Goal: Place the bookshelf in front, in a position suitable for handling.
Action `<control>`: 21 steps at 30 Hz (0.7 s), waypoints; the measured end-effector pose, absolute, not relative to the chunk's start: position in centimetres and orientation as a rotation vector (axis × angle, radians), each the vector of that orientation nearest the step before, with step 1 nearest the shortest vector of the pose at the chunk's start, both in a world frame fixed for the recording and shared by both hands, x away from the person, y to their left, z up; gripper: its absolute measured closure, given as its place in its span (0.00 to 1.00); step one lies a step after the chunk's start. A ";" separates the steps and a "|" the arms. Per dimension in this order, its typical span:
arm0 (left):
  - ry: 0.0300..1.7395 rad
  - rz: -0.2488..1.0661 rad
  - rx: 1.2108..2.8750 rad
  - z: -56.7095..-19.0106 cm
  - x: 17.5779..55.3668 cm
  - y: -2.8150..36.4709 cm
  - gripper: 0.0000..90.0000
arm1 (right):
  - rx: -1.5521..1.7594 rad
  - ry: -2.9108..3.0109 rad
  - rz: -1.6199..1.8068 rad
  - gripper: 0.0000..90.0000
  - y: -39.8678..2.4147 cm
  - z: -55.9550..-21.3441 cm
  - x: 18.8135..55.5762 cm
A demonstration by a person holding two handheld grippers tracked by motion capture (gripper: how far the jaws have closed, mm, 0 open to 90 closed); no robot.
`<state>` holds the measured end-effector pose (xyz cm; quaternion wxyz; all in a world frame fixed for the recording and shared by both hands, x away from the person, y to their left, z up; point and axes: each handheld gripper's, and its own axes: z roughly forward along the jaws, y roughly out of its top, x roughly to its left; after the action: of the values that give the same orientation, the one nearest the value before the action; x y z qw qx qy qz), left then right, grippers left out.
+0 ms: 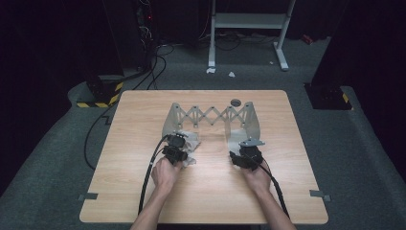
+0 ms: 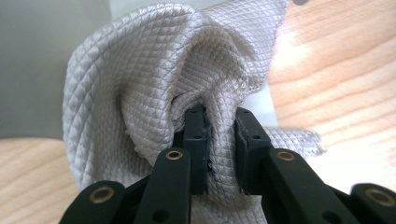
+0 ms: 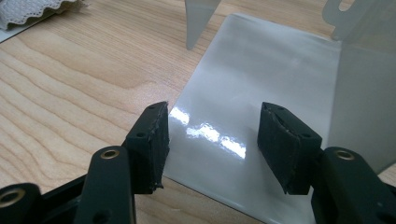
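From the high view, the left gripper point(image 1: 178, 143) holds a crumpled pale cloth point(image 1: 191, 142) at the left foot of a grey expanding rack point(image 1: 210, 116), mid-table. The right gripper point(image 1: 242, 158) rests at the rack's right base plate. The wooden table point(image 1: 143, 167) stands on grey carpet in a dark room, cables trailing far left.

In the left gripper view, the cloth point(image 2: 140, 88) shows a quilted diamond weave, bunched in folds; the jaws are pinched tight on a fold of it.

In the right gripper view, the right gripper point(image 3: 212, 140) has its jaws wide apart, holding nothing, over the glossy grey plate point(image 3: 261, 70)
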<state>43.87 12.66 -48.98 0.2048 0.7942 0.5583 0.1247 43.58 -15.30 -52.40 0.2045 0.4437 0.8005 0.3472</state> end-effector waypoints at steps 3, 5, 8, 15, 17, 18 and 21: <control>1.544 0.329 2.174 -49.0 44.5 12.3 0.86 | 1.237 2.233 0.968 0.49 -15.3 -52.4 43.6; 1.520 0.339 2.175 -48.9 45.1 11.5 0.86 | 1.236 2.233 0.968 0.49 -15.3 -52.4 43.6; 1.484 0.363 2.160 -48.4 45.6 10.4 0.86 | 1.235 2.233 0.968 0.48 -15.3 -52.4 43.6; 1.426 0.392 2.122 -46.4 47.0 10.0 0.88 | 1.233 2.235 0.968 0.48 -15.3 -52.4 43.6; 1.403 0.403 2.121 -45.6 47.0 10.0 0.89 | 1.237 2.236 0.967 0.48 -15.3 -52.4 43.5; 1.382 0.411 2.117 -45.1 46.9 10.0 0.89 | 1.233 2.236 0.967 0.48 -15.3 -52.4 43.6; 1.339 0.428 2.093 -43.7 46.5 10.2 0.89 | 1.231 2.237 0.968 0.48 -15.3 -52.4 43.6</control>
<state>46.51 10.21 -43.71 0.3051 0.7906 0.5057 0.1618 43.56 -15.29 -52.40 0.2041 0.4412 0.8021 0.3470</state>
